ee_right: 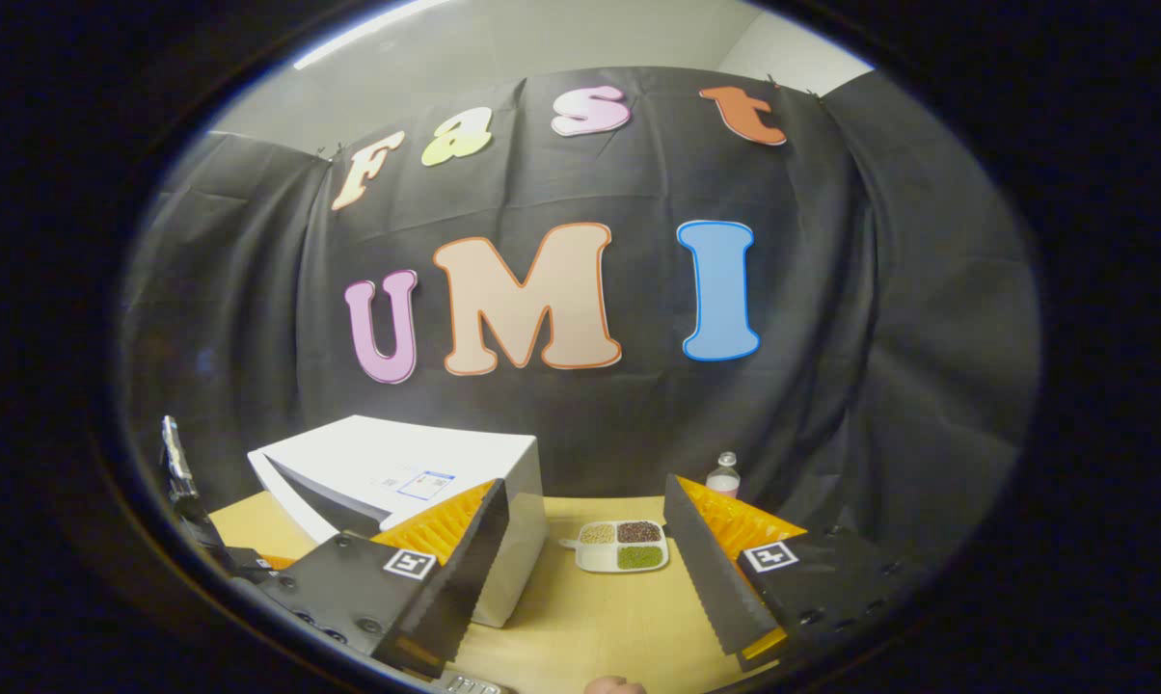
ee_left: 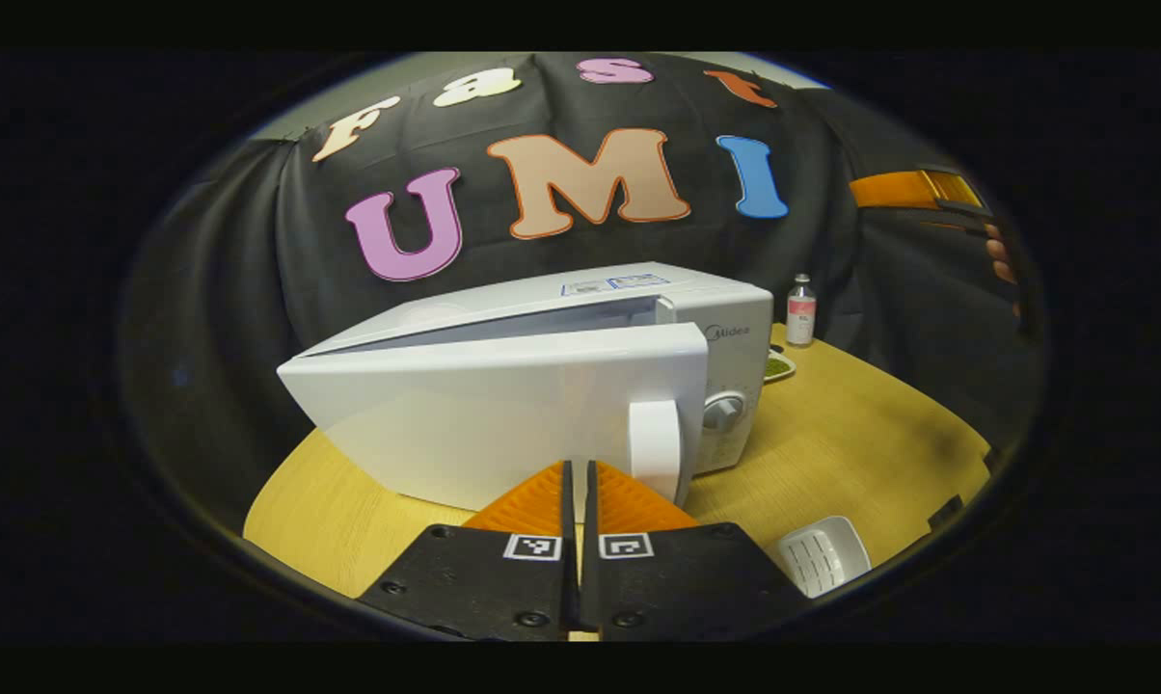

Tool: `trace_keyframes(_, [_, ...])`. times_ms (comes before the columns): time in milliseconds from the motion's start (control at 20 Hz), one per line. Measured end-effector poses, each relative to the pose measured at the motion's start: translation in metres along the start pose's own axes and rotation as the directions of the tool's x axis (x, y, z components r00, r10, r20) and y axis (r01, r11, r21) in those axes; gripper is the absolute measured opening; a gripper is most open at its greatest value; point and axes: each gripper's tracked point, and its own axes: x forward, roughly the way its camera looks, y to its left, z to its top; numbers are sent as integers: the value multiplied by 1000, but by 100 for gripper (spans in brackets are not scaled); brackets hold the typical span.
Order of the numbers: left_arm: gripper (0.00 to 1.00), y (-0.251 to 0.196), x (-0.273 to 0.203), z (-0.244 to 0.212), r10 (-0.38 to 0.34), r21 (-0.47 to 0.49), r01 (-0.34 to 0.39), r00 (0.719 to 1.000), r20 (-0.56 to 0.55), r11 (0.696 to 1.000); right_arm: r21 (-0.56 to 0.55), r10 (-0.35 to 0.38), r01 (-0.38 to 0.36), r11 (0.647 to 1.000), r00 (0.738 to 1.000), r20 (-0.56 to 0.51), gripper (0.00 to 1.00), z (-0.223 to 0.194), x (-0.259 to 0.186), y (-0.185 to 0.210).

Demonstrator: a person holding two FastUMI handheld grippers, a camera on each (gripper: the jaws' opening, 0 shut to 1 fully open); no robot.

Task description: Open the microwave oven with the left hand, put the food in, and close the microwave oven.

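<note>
Two tongs are in use at a wooden desk (ee_left: 860,443). The left tongs (ee_left: 578,482) have their fingers pressed together with nothing between them, and they sit low in front of the microwave oven (ee_left: 542,386), just left of the door handle (ee_left: 655,450). The microwave door (ee_left: 465,424) is swung partly open, leaving a dark gap along its top edge. The control knob (ee_left: 722,413) on the front panel lies to the right of the handle.

The right tongs (ee_right: 585,549) are held with the fingers wide apart and grip nothing. Between them, farther off on the desk, lies the food tray (ee_right: 622,546), a white divided dish with three compartments holding beige, dark brown and green contents. It rests just right of the microwave oven, on the desk. A small bottle (ee_right: 723,476) stands upright behind the tray, near the booth wall.

A white slotted dish (ee_left: 823,554) lies near the desk's front edge in the left gripper view.
</note>
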Motion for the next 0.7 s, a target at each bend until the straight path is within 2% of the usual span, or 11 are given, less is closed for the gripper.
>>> trace_keyframes(600, [1,-6,29,20,7,-43,-6,1000,30,999,3,-10,10,1000,1000,-1,92,3,-2,-13])
trace_keyframes(650, [1,-7,32,20,11,-50,-9,999,32,999,0,-11,11,1000,1000,0,99,3,-3,-14])
trace_keyframes(700, [0,-7,35,23,11,-61,-9,999,35,998,-1,-13,13,1000,1000,2,99,4,-4,-17])
